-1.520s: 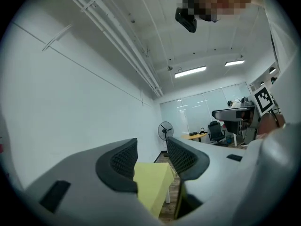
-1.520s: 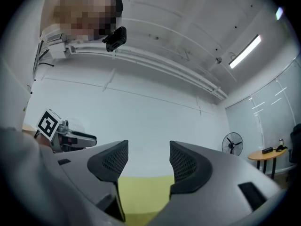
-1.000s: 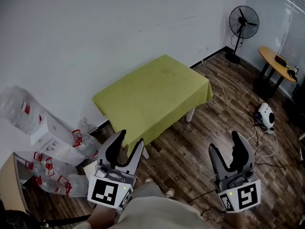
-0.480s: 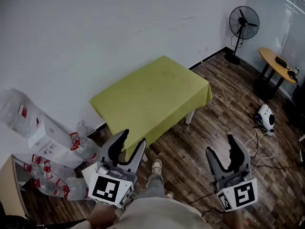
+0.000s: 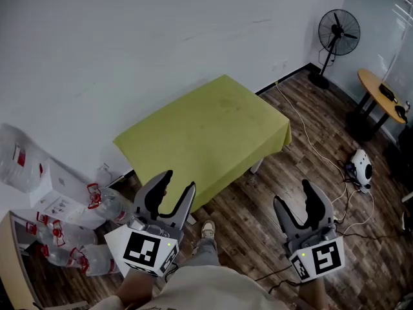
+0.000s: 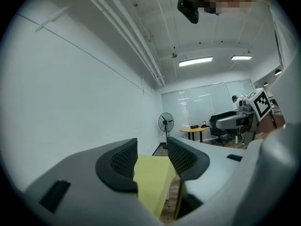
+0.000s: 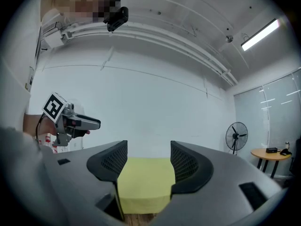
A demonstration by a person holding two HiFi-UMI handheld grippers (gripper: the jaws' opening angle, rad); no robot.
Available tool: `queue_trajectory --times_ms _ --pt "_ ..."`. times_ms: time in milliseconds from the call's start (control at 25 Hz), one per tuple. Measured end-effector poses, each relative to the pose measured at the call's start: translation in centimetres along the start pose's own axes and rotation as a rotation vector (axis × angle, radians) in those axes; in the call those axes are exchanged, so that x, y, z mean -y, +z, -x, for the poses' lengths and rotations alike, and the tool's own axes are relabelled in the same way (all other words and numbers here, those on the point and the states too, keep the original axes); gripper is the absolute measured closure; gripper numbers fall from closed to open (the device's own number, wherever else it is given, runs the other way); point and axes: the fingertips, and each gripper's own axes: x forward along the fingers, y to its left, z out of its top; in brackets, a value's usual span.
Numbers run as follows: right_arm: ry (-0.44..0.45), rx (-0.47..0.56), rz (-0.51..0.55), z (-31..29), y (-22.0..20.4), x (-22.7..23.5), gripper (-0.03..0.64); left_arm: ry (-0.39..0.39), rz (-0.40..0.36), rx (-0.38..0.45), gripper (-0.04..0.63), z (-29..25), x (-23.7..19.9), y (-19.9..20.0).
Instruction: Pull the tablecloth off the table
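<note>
Left hand-held gripper (image 5: 177, 185) and right hand-held gripper (image 5: 293, 196): jaws apart, nothing between; held low, aimed at yellow-green tablecloth (image 5: 206, 128), likely lining up 2-handed grab of near edge; tablecloth spread flat, well ahead, untouched.

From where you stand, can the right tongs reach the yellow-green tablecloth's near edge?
Probably not without a step forward: the right tongs hang open, short of the yellow-green tablecloth; only wooden floor lies between.

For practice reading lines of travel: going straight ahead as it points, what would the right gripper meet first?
Probably the tablecloth, at its near hanging edge; the right gripper frames it, nothing nearer visible.
</note>
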Motion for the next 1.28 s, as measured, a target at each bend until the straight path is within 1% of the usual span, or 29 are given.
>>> queue_trajectory --times_ms 240,480,560,680,840,1000,1160,1280 --pt "0.031 -0.054 -0.011 -8.9 -1.2 2.7 0.324 -0.005 0.026 -0.042 0.391 -7.6 -4.8 -2.2" --pt "0.053 -0.109 -0.04 -18.9 -2.9 4.9 0.322 -0.032 0.037 -0.134 0.382 -14.9 -10.1 -5.8" --pt "0.06 -0.129 -0.055 -22.4 -3.8 5.2 0.319 -0.037 0.048 -0.16 0.382 -17.1 -12.3 -7.2" --pt "0.062 -0.171 -0.081 -27.2 -5.7 5.4 0.317 -0.037 0.085 -0.189 0.38 -20.0 -15.4 -9.3" --pt "0.047 -0.233 -0.085 -32.7 -8.5 6.6 0.308 -0.042 0.103 -0.212 0.38 -24.0 -18.2 -11.5" --pt "0.04 -0.295 -0.083 -36.7 -11.5 8.0 0.301 -0.049 0.135 -0.261 0.374 -26.5 -20.3 -14.6" --pt "0.051 -0.313 -0.129 -39.1 -13.6 9.2 0.299 -0.049 0.134 -0.317 0.369 -28.6 -21.3 -17.6" --pt "0.056 -0.349 -0.138 -40.6 -15.6 9.8 0.299 -0.056 0.135 -0.369 0.365 -29.7 -21.6 -20.2"
